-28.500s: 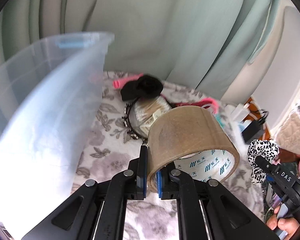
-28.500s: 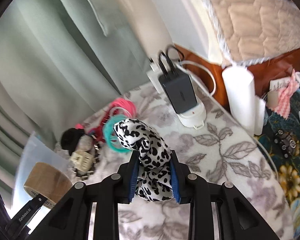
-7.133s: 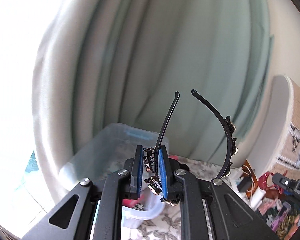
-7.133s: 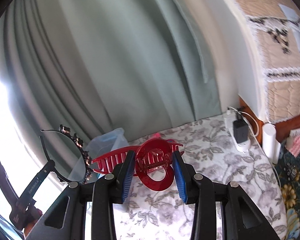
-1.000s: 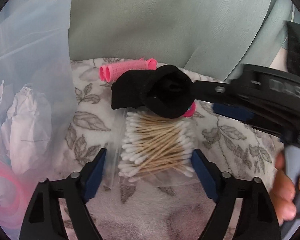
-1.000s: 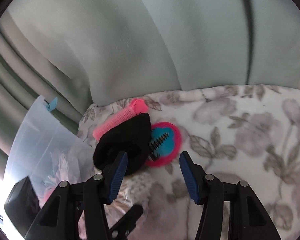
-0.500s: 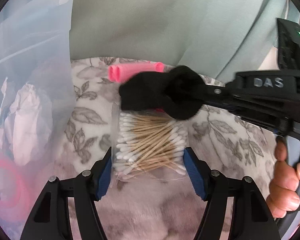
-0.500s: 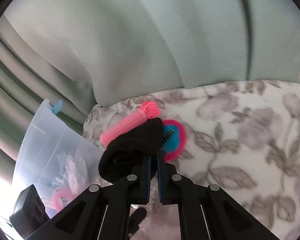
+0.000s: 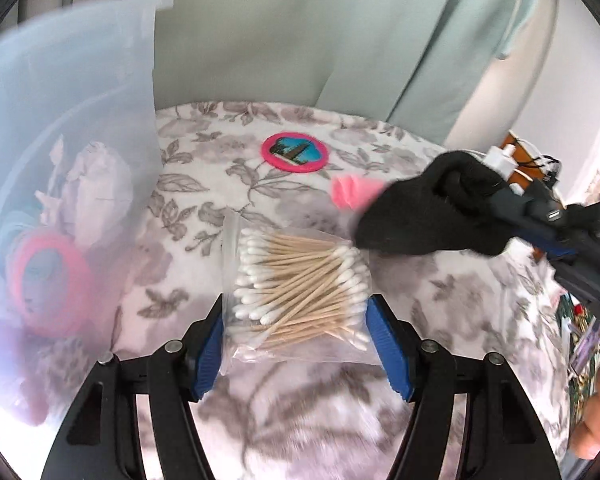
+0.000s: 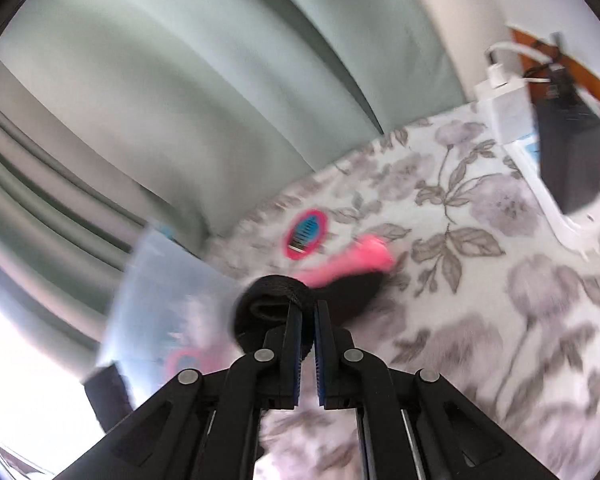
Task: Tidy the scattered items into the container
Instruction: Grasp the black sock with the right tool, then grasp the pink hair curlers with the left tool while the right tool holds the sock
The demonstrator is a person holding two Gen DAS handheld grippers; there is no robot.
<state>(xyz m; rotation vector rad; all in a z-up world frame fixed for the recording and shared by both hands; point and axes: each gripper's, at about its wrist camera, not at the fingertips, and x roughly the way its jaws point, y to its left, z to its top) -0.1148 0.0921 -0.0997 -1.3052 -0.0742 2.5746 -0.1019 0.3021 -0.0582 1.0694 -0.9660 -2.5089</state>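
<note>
Your left claw [image 9: 294, 322] is spread wide around a clear bag of cotton swabs [image 9: 300, 280], one blue pad at each side of the bag, just beside or touching the plastic; whether they press it you cannot tell. The bag lies flat on the worktop [image 9: 440, 292], which is covered in a grey floral cloth.

Your right claw [image 10: 307, 336] is pressed together on a black fabric piece [image 10: 284, 304], pinching its near fold. In the left wrist view that black fabric piece [image 9: 428, 216] hangs from the claw above the cloth, to the right of the swabs and just past the bag's far right corner. A pink hair roller [image 9: 350, 191] shows beside the fabric's far edge; it is blurred, and you cannot tell whether it rests on the cloth or is lifted with the fabric.

The clear plastic container [image 9: 80, 80] stands to the left of the swabs, close to your left claw. Through its wall you see crumpled white paper [image 9: 96, 188] and a pink round item [image 9: 48, 280] inside.

A round pink-rimmed disc with a blue centre [image 9: 294, 154] lies alone on the cloth beyond the swabs, near the pale green curtain [image 9: 300, 32]. In the right wrist view, a white power strip [image 10: 512, 120] with a black adapter [image 10: 568, 160] plugged in sits at the far right edge of the cloth.
</note>
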